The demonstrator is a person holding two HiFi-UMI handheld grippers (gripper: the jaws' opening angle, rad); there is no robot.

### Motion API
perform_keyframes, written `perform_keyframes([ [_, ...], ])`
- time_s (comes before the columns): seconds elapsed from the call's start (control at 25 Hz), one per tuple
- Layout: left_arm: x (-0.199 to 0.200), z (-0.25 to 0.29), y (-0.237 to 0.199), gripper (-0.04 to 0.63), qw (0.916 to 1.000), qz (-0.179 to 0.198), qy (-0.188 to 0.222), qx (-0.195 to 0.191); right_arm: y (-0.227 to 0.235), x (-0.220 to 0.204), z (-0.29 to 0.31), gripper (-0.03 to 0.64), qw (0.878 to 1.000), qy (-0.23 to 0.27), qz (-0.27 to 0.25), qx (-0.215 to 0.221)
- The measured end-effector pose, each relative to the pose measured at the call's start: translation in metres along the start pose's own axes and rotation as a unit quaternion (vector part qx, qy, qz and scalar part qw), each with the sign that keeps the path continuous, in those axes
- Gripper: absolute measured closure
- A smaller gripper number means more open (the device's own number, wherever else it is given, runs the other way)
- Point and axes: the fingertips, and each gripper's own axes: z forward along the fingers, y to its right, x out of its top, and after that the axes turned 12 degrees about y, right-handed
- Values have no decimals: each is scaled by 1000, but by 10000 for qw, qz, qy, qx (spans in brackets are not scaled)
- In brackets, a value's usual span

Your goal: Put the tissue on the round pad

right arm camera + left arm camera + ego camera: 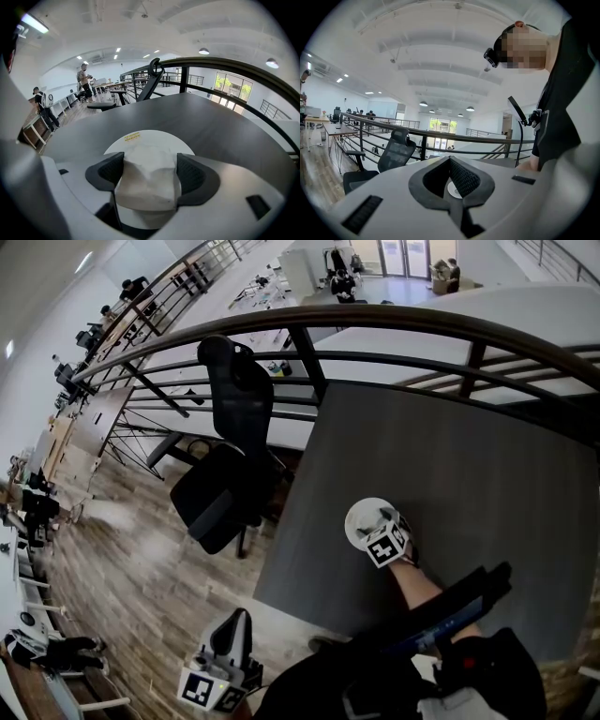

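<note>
We see the tissue (147, 183), a soft white pack, pinched by the right gripper (150, 161): its two dark pads are spread wide and press on the pack's two sides. In the right gripper view the long axis of the pack seems to run from 6 o'clock to 12 o'clock, along the jaws, and its far end points to 12 o'clock, over the round pad (159, 137). We cannot tell if it touches the pad or is just above it. The white pad lies on the dark grey table (211, 126). At its 11 o'clock edge it carries a small yellow label (132, 137), but the writing is too small to read. The left gripper (450, 159) is off the table, at 7 o'clock in the head view, with its jaws pressed together on nothing.
</note>
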Motion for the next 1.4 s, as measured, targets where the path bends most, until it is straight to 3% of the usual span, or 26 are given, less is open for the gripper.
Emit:
perform_keyframes([
  [0.28, 5, 0, -3, 592, 9999, 23, 100, -38, 1, -3, 4, 282, 10000, -35, 78, 5],
  [0.48, 4, -4, -6, 592, 9999, 67, 81, -71, 1, -1, 3, 228, 9998, 2, 208, 9],
  [0.8, -14, -10, -24, 592, 9992, 300, -183, -163, 1, 39, -10, 229, 9968, 669, 393, -173],
  [1.04, 3, -5, -2, 592, 9984, 52, 153, -546, -7, 69, -52, 229, 9923, 1069, 545, -318],
  [1.08, 0, -7, -3, 592, 9980, 101, 109, -612, -9, 77, -59, 237, 9905, 1209, 575, -319],
  [1.16, -9, -15, -9, 592, 9970, 234, -24, -736, -15, 97, -74, 338, 9854, 1564, 592, -310],
  [1.4, -2, -38, -13, 592, 9939, 187, 148, -1077, -48, 142, -125, 460, 9689, 2411, 403, -386],
])
